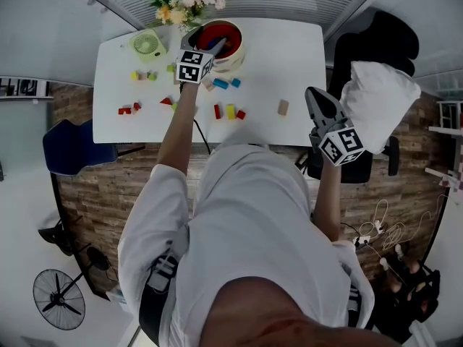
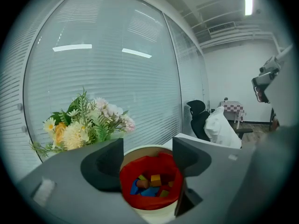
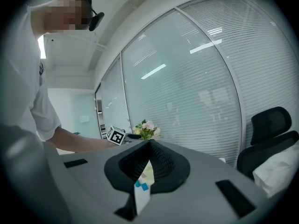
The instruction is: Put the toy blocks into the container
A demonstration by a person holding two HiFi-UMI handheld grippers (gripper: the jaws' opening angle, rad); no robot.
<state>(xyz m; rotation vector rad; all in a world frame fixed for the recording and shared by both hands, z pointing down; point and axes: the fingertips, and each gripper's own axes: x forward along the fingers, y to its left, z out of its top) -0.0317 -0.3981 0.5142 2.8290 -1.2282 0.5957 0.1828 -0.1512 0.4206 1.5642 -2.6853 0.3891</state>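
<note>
A cream container with a red lining (image 1: 236, 58) stands at the far middle of the white table (image 1: 289, 56). My left gripper (image 1: 218, 46) hangs right over it, open, nothing between its fingers. In the left gripper view the left gripper (image 2: 147, 160) frames the container (image 2: 152, 211), with several blocks (image 2: 154, 180) lying inside. Loose blocks remain on the table: blue ones (image 1: 221, 83), a red and yellow row (image 1: 230, 111), a tan one (image 1: 283, 107), red ones (image 1: 126, 110) at the left. My right gripper (image 1: 313, 94) is shut and empty, held beyond the table's right edge.
A small green fan (image 1: 147, 44) and a flower bunch (image 1: 184, 2) stand at the table's far left. A black chair with a white cloth (image 1: 376, 100) sits to the right, a blue chair (image 1: 69, 147) to the left. A floor fan (image 1: 61, 298) stands behind.
</note>
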